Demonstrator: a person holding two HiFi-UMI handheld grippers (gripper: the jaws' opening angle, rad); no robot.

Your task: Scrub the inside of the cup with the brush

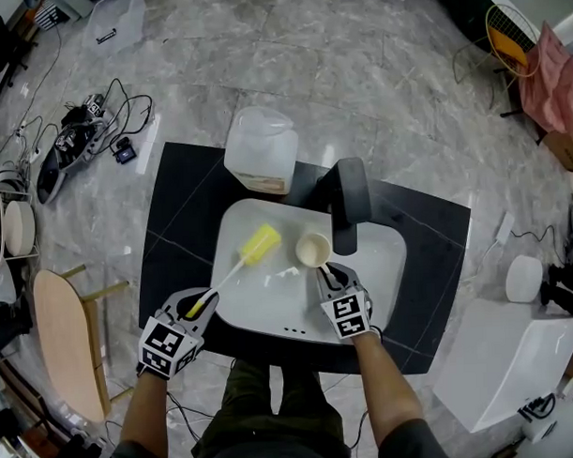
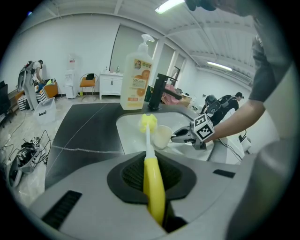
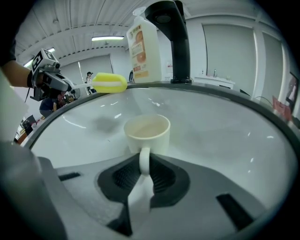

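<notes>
Head view, centre of frame: white sink [image 1: 382,267] set in a dark counter [image 1: 174,237]. Left gripper [image 1: 201,303], lower left, has its jaws clamped on the handle of the yellow brush [image 1: 234,272]. The brush slants up-right, its head over the basin just left of the cup [image 1: 313,250], outside it and not touching. Right gripper [image 1: 327,273], lower centre, has its jaws narrow, pinching the cup's handle. The cup is upright, mouth up, below the black faucet [image 1: 349,200]. Cannot tell whether it rests on the basin floor. Soap bottle [image 1: 260,149] at the sink's upper-left edge.
</notes>
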